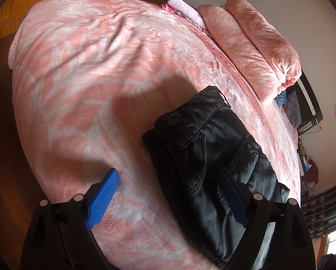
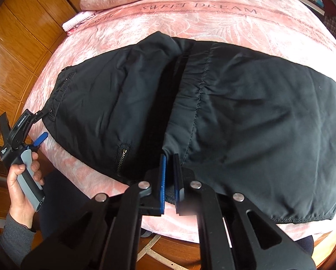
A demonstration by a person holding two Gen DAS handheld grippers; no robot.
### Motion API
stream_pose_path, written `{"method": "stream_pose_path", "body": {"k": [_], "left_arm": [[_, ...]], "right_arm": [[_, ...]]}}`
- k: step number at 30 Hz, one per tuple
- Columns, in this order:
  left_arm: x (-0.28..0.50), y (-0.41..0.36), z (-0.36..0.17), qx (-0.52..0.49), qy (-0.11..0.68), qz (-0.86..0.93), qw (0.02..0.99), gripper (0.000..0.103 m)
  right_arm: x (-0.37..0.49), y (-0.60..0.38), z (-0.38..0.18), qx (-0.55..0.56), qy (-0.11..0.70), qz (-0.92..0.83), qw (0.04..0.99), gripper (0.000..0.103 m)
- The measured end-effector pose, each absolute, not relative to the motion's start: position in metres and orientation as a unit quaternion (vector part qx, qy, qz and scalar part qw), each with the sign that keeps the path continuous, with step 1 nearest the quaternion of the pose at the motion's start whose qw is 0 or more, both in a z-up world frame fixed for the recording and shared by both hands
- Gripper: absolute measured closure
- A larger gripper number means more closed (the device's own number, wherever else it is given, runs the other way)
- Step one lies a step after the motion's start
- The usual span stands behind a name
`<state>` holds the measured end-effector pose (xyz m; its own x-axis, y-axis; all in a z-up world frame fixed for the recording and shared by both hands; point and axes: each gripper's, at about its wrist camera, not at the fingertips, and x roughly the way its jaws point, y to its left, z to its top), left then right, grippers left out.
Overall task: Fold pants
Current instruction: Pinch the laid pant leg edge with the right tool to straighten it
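Pants (image 2: 235, 112) half-folded on bed (image 2: 213, 22): your right gripper (image 2: 170, 168) pinches their near hem, left gripper (image 1: 168, 189) gapes empty — lift the hem across.

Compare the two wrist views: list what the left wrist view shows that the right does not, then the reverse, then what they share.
Only the left wrist view: the left gripper from behind, jaws wide, one finger over the pants; a dark headboard at the bed's far end.

Only the right wrist view: the right gripper shut on the pants' near edge, the hand holding the left gripper's handle, the blanket's SWEET DREAM lettering, and a zipper.

Both: the black pants on the pink blanket, the folded pink quilt, and the wooden wardrobe.
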<state>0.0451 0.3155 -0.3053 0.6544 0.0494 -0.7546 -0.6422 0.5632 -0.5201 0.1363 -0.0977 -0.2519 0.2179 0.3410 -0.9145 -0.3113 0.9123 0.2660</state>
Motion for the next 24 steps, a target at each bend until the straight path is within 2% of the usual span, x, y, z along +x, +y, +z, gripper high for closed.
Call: {"method": "stream_pose_path", "body": {"k": [2, 4, 7, 10, 11, 13, 16, 17, 20, 24], "left_arm": [[0.045, 0.315, -0.306, -0.417, 0.357, 0.212, 0.809, 0.013], [0.046, 0.315, -0.306, -0.416, 0.359, 0.210, 0.809, 0.013], [0.045, 0.316, -0.306, -0.418, 0.359, 0.208, 0.808, 0.013], [0.045, 0.316, -0.307, -0.419, 0.358, 0.207, 0.808, 0.013], [0.044, 0.316, -0.306, -0.420, 0.358, 0.206, 0.808, 0.013], [0.043, 0.315, -0.307, -0.420, 0.357, 0.205, 0.808, 0.013], [0.043, 0.314, -0.306, -0.420, 0.359, 0.204, 0.808, 0.012], [0.043, 0.314, -0.307, -0.420, 0.359, 0.205, 0.808, 0.012], [0.042, 0.315, -0.307, -0.422, 0.360, 0.206, 0.806, 0.012], [0.042, 0.316, -0.307, -0.423, 0.360, 0.206, 0.806, 0.012]], "right_arm": [[0.137, -0.109, -0.253, 0.068, 0.594, 0.224, 0.769, 0.077], [0.132, -0.127, -0.246, 0.134, 0.590, 0.230, 0.763, 0.067], [0.114, -0.149, -0.240, 0.194, 0.585, 0.222, 0.755, 0.066], [0.095, -0.151, -0.242, 0.172, 0.597, 0.202, 0.757, 0.066], [0.090, -0.147, -0.243, 0.146, 0.597, 0.196, 0.764, 0.059], [0.089, -0.140, -0.251, 0.129, 0.607, 0.194, 0.760, 0.055], [0.098, -0.129, -0.256, 0.091, 0.600, 0.178, 0.774, 0.057], [0.103, -0.127, -0.256, 0.082, 0.595, 0.178, 0.779, 0.063], [0.122, -0.122, -0.259, 0.079, 0.596, 0.179, 0.779, 0.069], [0.129, -0.119, -0.258, 0.057, 0.595, 0.182, 0.781, 0.071]]}}
